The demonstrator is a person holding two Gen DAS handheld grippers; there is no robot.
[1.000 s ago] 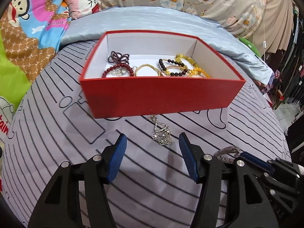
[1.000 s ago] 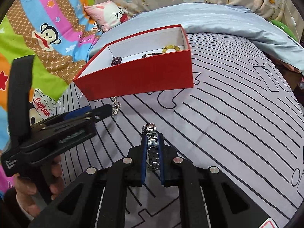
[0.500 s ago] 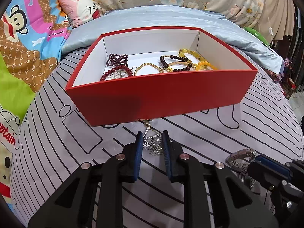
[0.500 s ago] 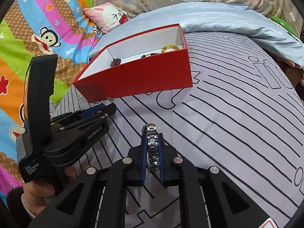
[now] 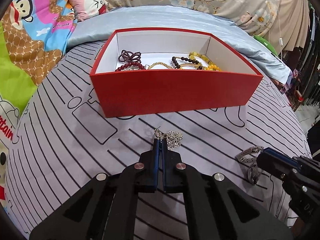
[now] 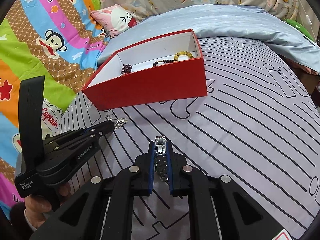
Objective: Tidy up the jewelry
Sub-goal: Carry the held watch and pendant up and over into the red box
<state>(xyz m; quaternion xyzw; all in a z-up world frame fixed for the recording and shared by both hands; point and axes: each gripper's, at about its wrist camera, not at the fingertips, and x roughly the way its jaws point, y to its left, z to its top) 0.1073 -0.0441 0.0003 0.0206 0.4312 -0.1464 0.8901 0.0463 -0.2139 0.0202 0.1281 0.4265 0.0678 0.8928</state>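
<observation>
Here, left hand-held gripper [image 5: 160,140] pinches the pendant [image 5: 174,141]; right [image 6: 160,143] clamps the watch [image 6: 161,152].

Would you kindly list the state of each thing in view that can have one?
Box: open, lidless, holding bead bracelets.
Left gripper: shut on pendant.
Pendant: pinched, flower cluster hanging out beside the fingertips.
Right gripper: shut on watch.
Watch: clamped by its metal band, outside the box.
</observation>
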